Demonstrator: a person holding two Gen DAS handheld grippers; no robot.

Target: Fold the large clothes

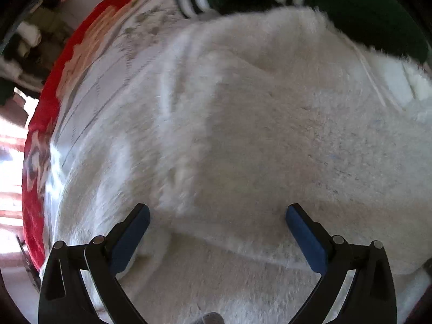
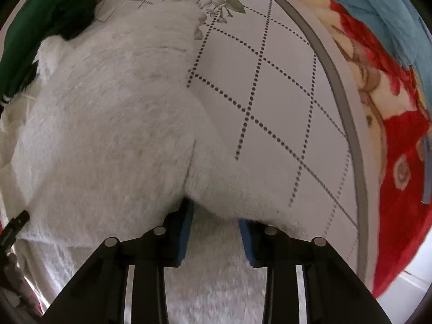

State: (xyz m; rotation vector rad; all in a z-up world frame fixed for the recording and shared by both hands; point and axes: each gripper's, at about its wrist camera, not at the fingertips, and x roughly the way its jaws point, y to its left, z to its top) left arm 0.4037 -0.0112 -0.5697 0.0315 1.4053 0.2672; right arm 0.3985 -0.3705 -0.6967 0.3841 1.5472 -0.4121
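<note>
**Two grippers, one fluffy garment**

One fold of the white fleece garment (image 2: 108, 124), spread on the bed (image 2: 270, 94), is pinched by the right hand-held gripper (image 2: 216, 232); the left hand-held gripper (image 1: 217, 216) is held wide open, empty. Thick pile could be lost if pulled sharply.

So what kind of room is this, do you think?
Probably a bedroom: the white fleece garment lies on a floral quilted bedsheet over a red patterned blanket, with a green garment nearby.

Home bedroom: floral bedsheet (image 2: 270, 86), red blanket (image 2: 399, 162)
</note>
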